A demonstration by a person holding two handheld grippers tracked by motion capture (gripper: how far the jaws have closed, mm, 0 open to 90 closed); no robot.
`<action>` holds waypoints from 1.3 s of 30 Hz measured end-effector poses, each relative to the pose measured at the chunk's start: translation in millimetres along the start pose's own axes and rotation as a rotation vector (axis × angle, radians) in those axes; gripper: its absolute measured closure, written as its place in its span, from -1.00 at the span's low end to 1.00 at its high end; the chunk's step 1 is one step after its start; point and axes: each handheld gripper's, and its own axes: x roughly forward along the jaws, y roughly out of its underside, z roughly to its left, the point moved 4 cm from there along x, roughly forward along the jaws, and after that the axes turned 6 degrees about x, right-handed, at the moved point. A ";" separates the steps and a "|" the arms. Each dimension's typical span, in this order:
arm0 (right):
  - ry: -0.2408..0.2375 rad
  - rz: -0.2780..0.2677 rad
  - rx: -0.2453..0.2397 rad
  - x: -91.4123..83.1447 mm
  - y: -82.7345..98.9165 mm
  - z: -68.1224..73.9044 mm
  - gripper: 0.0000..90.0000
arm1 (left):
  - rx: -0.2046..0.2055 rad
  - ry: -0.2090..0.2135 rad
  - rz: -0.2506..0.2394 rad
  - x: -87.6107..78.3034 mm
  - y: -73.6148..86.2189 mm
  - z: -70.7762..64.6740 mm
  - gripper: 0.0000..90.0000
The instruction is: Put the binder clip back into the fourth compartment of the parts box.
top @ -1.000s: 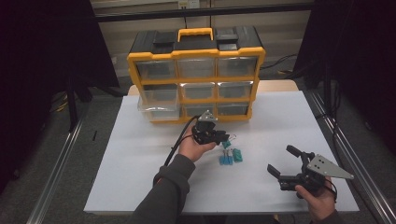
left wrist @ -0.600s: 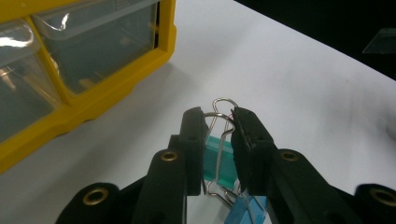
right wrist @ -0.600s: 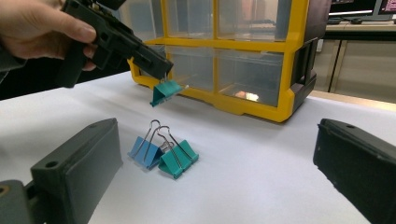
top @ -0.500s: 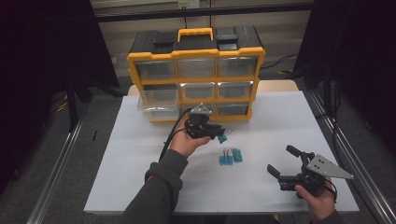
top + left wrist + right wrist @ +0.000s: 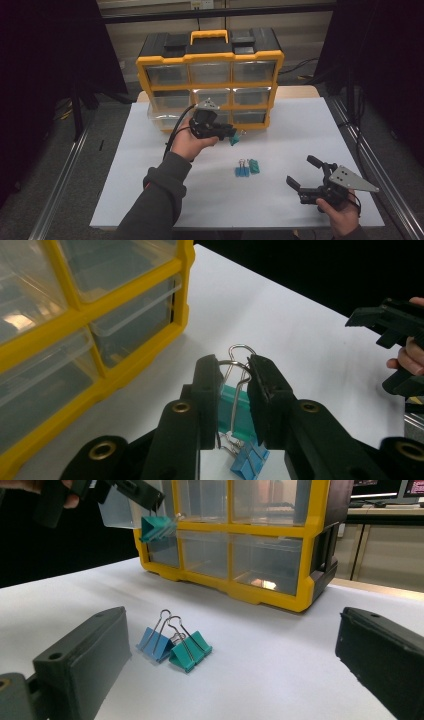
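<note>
The left claw (image 5: 234,390) is gripping a teal binder clip (image 5: 235,412) by its sides, its wire handles poking up between the black jaws, and is holding it in the air just in front of the lower drawers of the yellow organizer (image 5: 210,80). In the high view the same clip (image 5: 233,141) is hanging clear of the white tabletop (image 5: 300,130), near the cabinet's clear drawer fronts. Two more clips — a blue one (image 5: 155,642) and a second teal one (image 5: 190,652) — are lying touching each other on the tabletop, between the two hands. The right claw (image 5: 306,176) is resting low over the tabletop with its jaws spread wide and nothing between them. A clip like this is light and stiff: a folded spring-steel body with smooth painted faces, so it is likely to slip or swivel if pinched on the sloped sides alone. The wire handles are loose and are pivoting freely, which makes them a poor hold; the surest grip is probably across the flat faces near the spine — roughly where the jaws are pressing now.
</note>
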 end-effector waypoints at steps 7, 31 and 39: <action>0.001 0.001 0.001 0.1 0.1 -0.1 -0.99 | -0.005 -0.005 0.004 -16.2 -12.2 4.9 0.66; 0.001 0.005 0.001 0.6 0.5 -0.3 -0.99 | -0.015 -0.025 0.018 -59.8 -43.3 17.8 0.67; 0.005 0.006 0.002 0.4 0.6 -1.0 -0.99 | -0.023 -0.038 0.018 -70.9 -49.8 23.4 0.67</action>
